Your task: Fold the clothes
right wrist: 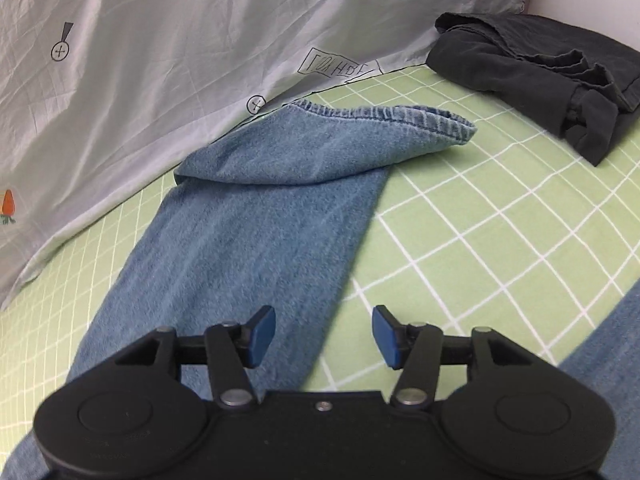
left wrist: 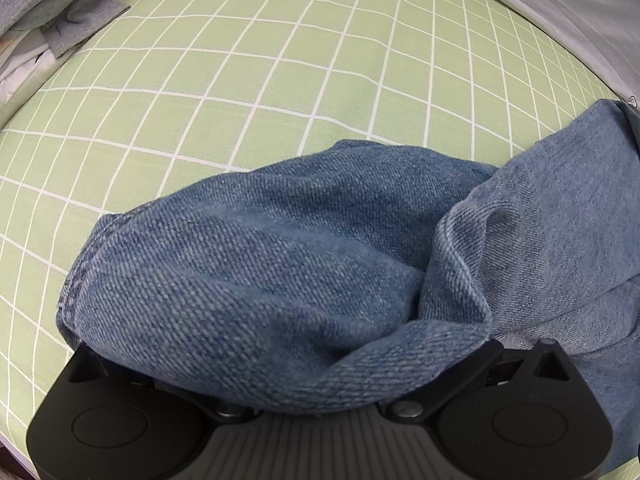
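Denim jeans [right wrist: 256, 216] are spread on a green checked sheet [right wrist: 480, 220], one leg running away from the right gripper [right wrist: 324, 336] toward a grey pillow [right wrist: 160, 60], its hem end flopped back on itself beside the pillow's edge. The right gripper's jaws are seen about half open with nothing between the blue pads [right wrist: 262, 330]; the leg's edge lies below and to the left of them.

In the left wrist view, a bunched mass of the jeans [left wrist: 260, 280] is draped over the left gripper [left wrist: 316, 392], hiding its fingertips, so whether it is closed cannot be told; the cloth appears lifted by it, which suggests a hold.

The fabric is judged heavy for clothing, thick, limp yet with enough body to keep a crease, and not slippery. It would best be taken at a stitched hem or seam, where the layers are firm and a pinch would catch both.

Only the right view shows the flat leg, the pillow and a dark folded garment [right wrist: 540, 80] well apart at the far corner. Only the left view shows the lifted bundle and a grey garment [left wrist: 56, 8] in a pile at the sheet's far left edge.
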Demonstrator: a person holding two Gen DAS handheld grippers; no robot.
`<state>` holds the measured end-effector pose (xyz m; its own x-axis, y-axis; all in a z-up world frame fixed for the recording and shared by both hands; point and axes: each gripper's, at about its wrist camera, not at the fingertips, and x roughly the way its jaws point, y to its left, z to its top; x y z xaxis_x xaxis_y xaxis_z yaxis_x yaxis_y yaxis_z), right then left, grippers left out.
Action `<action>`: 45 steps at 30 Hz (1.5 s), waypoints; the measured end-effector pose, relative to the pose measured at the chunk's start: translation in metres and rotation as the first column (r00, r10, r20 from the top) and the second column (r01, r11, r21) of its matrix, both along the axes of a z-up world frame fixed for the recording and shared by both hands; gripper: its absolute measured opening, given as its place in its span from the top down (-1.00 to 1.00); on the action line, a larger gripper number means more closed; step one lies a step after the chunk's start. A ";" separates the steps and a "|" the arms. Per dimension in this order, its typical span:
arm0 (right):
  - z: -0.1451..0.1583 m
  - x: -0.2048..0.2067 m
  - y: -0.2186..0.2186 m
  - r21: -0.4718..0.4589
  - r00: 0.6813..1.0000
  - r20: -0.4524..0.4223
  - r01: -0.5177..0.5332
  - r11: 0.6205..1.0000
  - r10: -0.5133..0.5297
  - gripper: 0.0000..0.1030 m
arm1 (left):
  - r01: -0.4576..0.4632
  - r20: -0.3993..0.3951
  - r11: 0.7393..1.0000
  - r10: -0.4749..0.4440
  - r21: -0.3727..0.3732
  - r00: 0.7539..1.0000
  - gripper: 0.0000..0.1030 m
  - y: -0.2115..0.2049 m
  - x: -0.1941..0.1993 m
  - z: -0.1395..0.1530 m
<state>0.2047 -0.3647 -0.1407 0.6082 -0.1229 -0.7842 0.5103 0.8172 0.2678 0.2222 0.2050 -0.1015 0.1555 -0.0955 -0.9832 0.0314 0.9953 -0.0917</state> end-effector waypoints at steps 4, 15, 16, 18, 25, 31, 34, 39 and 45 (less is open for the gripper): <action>-0.003 0.036 0.011 -0.089 0.997 -0.065 -0.043 0.995 0.037 -0.15 | 0.002 -0.006 1.000 -0.002 -0.004 1.000 -1.00 0.008 -0.005 0.000; -0.003 0.021 0.047 -0.198 0.985 -0.112 -0.149 0.969 0.129 0.82 | -0.042 -0.033 0.999 0.042 -0.001 0.999 -1.00 0.039 -0.026 -0.001; -0.002 0.014 0.050 -0.197 0.985 -0.119 -0.149 0.969 0.127 0.83 | -0.049 -0.033 0.999 0.049 0.000 0.998 -1.00 0.042 -0.029 -0.001; -0.001 0.002 0.056 -0.193 0.983 -0.134 -0.150 0.970 0.126 0.83 | -0.060 -0.033 0.998 0.060 0.003 0.998 -1.00 0.045 -0.034 -0.001; 0.004 -0.025 0.059 -0.157 0.977 -0.163 -0.162 0.974 0.136 0.78 | -0.084 -0.028 0.996 0.084 0.011 0.996 -1.00 0.037 -0.038 -0.008; 0.021 -0.004 0.054 -0.221 0.994 -0.059 -0.104 0.970 0.093 0.56 | -0.090 -0.036 0.996 0.091 0.022 0.995 -1.00 0.019 -0.048 -0.011; 0.024 0.018 0.049 -0.274 0.993 -0.029 -0.116 0.955 0.113 0.48 | -0.089 -0.045 0.996 0.091 0.031 0.995 -1.00 0.013 -0.046 -0.011; 0.023 0.060 0.041 -0.364 0.992 -0.011 -0.125 0.923 0.130 0.18 | -0.102 -0.051 0.994 0.104 0.042 0.993 -1.00 0.006 -0.049 -0.011; 0.014 0.089 -0.008 -0.344 0.990 -0.036 -0.138 0.929 0.134 -0.52 | -0.116 -0.059 0.992 0.118 0.049 0.991 -1.00 0.001 -0.055 -0.012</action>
